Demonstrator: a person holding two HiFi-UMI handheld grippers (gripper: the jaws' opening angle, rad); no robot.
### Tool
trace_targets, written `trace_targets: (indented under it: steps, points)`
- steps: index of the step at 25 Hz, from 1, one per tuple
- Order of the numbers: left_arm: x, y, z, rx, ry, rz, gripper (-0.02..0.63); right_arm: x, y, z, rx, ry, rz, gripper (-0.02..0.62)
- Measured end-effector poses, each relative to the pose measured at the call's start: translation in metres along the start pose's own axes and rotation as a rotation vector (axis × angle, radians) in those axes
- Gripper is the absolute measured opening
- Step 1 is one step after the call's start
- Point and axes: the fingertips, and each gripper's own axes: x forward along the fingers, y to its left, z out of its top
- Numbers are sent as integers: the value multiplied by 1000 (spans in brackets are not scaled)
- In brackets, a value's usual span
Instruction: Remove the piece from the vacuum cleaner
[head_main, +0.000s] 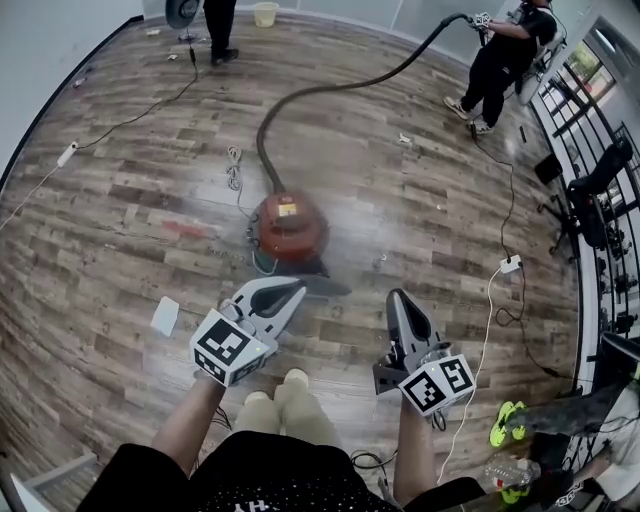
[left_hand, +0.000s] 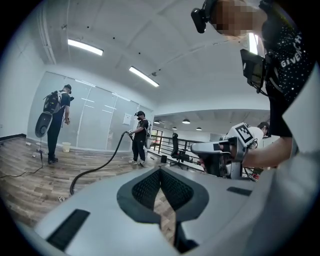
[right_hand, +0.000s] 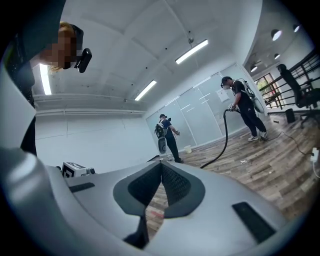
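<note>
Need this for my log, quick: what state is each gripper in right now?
The left grey gripper is closed, holding nothing.
The right grey gripper is closed, holding nothing.

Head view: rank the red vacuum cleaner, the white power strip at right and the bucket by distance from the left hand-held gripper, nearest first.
1. red vacuum cleaner, on the floor just ahead of the left hand-held gripper.
2. white power strip, on the floor off to the right.
3. bucket, by the far wall.
</note>
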Motion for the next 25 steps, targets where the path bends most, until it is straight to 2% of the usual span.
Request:
trace_targets:
  steps: [6,12,17,25]
  points:
    - [5,17,-50,-14,-21,19,9,2,-29,-48,21,-19,-30,12]
    - [13,44,-123,-30,-17,55,9,13,-64,-102,17,-57,-51,12]
    - [27,67,-182,-13,-28,69,9,25,-98,-154,9,-82,-53,11]
    - [55,86,-273,12,-63,48,9,38,-147,-237,9,-150,-53,11]
